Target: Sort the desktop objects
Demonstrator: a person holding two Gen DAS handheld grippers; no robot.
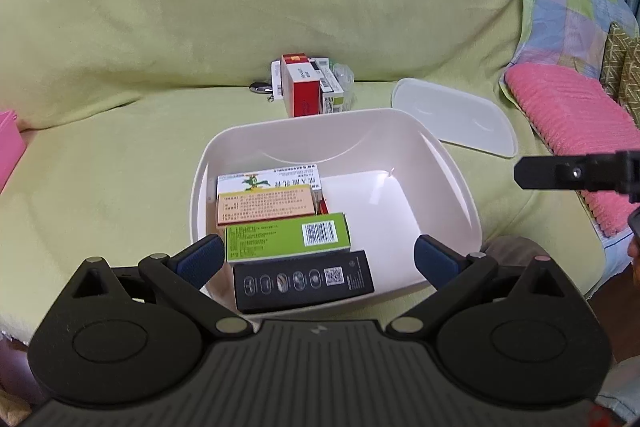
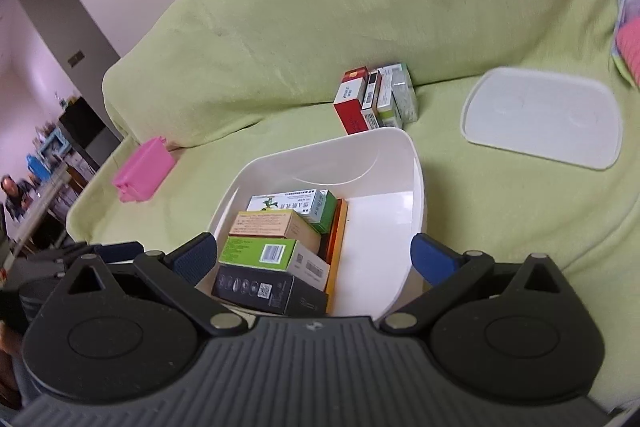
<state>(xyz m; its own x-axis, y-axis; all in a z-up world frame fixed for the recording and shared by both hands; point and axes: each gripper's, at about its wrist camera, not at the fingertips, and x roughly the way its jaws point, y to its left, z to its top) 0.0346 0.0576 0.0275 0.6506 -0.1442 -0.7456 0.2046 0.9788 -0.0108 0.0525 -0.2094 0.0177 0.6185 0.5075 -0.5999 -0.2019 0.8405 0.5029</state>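
Fingers (image 1: pixel 436 259) spread wide over white bin (image 1: pixel 448 163), lid (image 1: pixel 456 117) beside.

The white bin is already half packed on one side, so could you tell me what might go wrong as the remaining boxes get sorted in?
1. The bin sits on a soft green blanket with its boxes all along one side; pressing on it might tip or shift it.
2. The remaining boxes stand upright in a tight row behind the bin; taking one may topple its neighbours.
3. Both the left claw and the right claw hang open over the bin, so they might collide.
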